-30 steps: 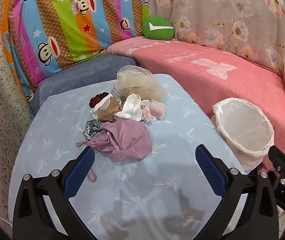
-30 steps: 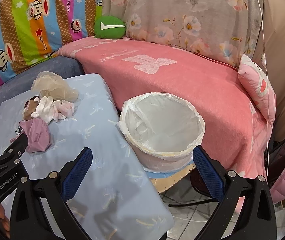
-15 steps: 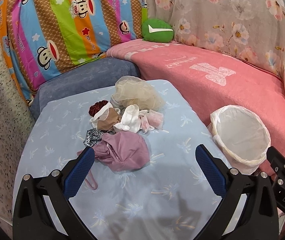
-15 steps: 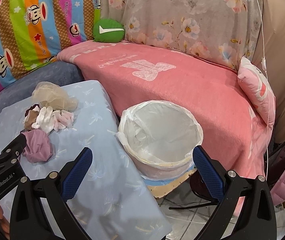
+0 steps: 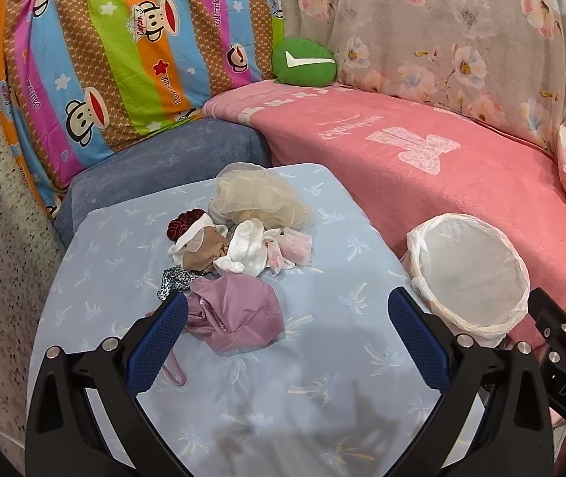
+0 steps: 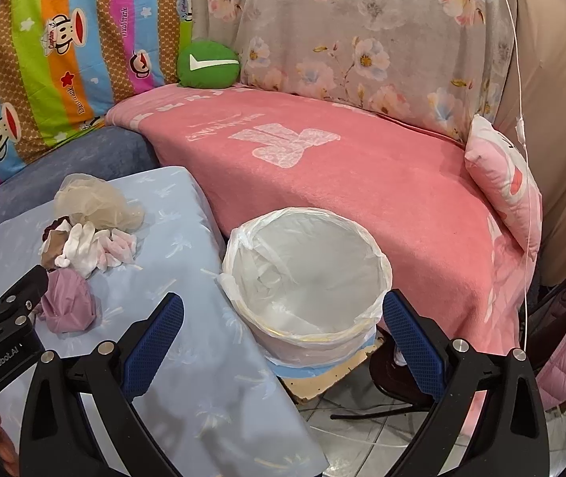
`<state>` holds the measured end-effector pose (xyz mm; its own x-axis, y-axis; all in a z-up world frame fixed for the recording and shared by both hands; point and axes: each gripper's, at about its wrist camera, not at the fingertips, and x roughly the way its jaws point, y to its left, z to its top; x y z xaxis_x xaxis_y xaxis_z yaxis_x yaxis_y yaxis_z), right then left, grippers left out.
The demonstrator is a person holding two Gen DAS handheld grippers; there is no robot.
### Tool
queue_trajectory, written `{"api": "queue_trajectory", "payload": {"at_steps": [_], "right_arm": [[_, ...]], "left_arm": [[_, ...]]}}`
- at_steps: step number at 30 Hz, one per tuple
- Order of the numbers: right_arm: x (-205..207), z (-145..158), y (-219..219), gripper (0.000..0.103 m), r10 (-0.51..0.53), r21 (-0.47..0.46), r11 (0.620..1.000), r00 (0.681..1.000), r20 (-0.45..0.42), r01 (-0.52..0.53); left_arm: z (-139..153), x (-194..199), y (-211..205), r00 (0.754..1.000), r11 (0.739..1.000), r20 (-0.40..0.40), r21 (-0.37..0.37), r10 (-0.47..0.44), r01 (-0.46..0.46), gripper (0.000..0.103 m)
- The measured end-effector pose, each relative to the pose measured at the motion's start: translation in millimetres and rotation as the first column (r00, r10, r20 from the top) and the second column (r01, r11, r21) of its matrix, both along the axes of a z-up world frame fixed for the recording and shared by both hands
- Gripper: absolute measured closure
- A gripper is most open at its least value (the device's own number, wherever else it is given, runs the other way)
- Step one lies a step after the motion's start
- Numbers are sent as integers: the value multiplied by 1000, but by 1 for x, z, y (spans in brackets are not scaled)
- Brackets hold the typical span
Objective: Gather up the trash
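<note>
Jaws of the left gripper (image 5: pixel 283 320) were held wide apart over the blue cloth (image 5: pixel 322 377), nothing gripped, its left finger (image 5: pixel 159 342) seen just before the mauve wad (image 5: pixel 239 318). Behind that wad, white rags (image 5: pixel 245 252) and a cream net (image 5: pixel 259 198) were heaped. The right gripper (image 6: pixel 283 318) was likewise spread and empty, the lined bin (image 6: pixel 307 274) framed between its fingers beside the pink blanket (image 6: pixel 362 183)

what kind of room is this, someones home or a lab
Most likely a home living room or bedroom corner. A seat under a pink blanket, a cartoon monkey sheet hung behind, a small pink pillow, and a bag-lined bin beside a cloth-covered table all suggest it.
</note>
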<state>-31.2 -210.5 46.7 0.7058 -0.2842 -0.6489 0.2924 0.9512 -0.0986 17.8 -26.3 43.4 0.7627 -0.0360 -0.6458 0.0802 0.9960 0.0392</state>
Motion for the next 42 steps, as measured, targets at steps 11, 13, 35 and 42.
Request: {"api": "queue_trajectory", "payload": {"at_steps": [11, 13, 35, 42], "right_arm": [[-2, 5, -3, 6, -11, -4, 1000, 1000, 12, 11], [-1, 6, -5, 6, -15, -3, 1000, 1000, 11, 15], [8, 3, -5, 6, -15, -1, 1000, 1000, 1, 15], [6, 1, -3, 6, -10, -3, 1000, 1000, -6, 10]], "left_arm": [[4, -1, -4, 1000, 1000, 7, 2, -10, 10, 7], [5, -1, -5, 1000, 1000, 7, 4, -12, 11, 7], [4, 5, -5, 1000, 1000, -3, -5, -6, 6, 7], [0, 4, -2, 1000, 1000, -21, -11, 16, -16, 7]]}}
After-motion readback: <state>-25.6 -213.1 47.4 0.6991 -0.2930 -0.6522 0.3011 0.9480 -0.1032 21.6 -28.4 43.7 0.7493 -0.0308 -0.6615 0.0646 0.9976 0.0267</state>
